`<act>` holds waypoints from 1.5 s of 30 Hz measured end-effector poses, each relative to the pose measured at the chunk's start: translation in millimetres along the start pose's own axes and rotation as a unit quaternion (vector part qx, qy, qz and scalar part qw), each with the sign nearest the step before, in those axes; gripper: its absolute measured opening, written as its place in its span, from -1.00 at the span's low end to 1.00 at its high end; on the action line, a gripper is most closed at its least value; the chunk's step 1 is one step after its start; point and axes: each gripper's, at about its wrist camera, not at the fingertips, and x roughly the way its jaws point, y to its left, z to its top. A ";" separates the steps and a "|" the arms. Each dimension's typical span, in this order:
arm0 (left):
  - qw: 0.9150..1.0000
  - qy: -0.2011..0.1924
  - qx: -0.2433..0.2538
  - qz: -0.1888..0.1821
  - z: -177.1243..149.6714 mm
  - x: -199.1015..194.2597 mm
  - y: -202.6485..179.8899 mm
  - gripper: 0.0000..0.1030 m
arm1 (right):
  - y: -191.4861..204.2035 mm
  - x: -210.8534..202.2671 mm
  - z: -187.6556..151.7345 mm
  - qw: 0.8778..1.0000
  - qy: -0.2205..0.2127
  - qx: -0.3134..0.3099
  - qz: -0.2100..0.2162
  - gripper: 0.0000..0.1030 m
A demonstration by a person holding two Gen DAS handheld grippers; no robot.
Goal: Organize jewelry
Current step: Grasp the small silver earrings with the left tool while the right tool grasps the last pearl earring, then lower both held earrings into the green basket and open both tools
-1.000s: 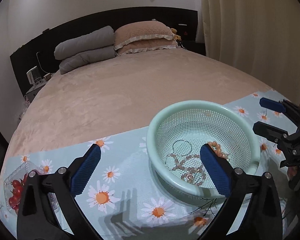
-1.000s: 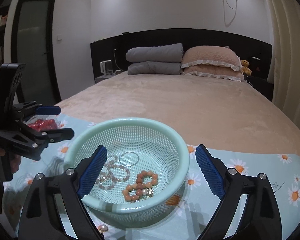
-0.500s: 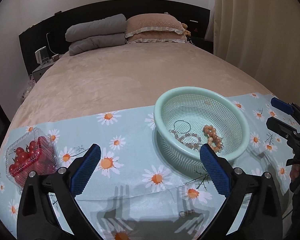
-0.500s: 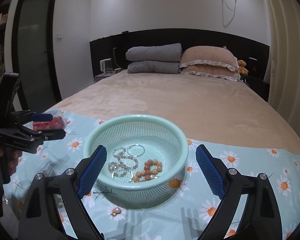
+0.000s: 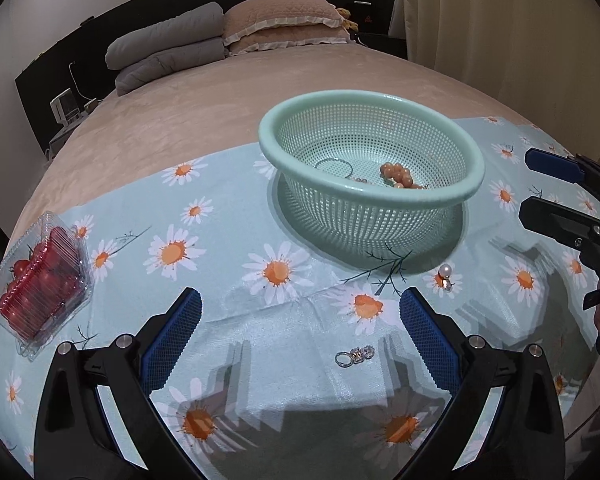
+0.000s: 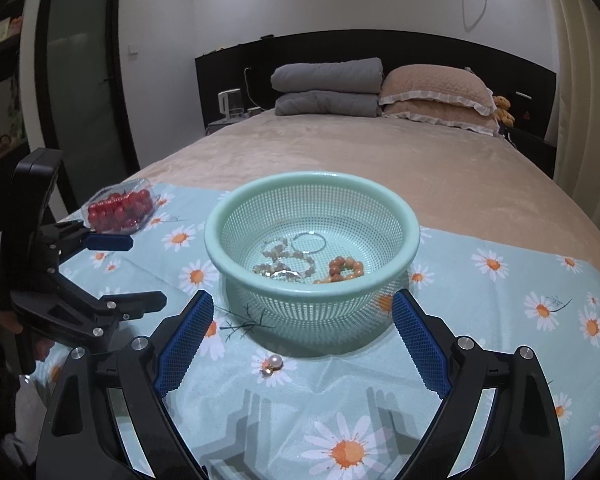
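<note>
Pearl earring lies on the daisy cloth, low centre of the right wrist view, just before the colander, leftward between the right gripper's wide, empty jaws. Left gripper, equally open and empty, frames the crystal earring.

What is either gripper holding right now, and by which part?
Nothing. The left gripper and right gripper are both open and empty; the pearl earring lies loose on the tablecloth.
</note>
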 end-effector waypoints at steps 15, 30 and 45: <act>1.000 0.022 -0.007 -0.010 -31.8 44.7 -11.4 0.20 | 18.5 80.2 -46.3 0.992 0.125 0.008 0.006 -0.65; 0.998 0.026 -0.031 -0.039 -35.0 3.9 -7.8 -0.70 | 19.2 29.1 -47.2 0.993 0.117 0.024 0.019 -0.79; 0.999 -0.049 0.004 -0.004 21.7 -79.4 3.7 -0.70 | 17.9 -50.8 17.9 1.000 0.027 -0.002 0.005 -0.79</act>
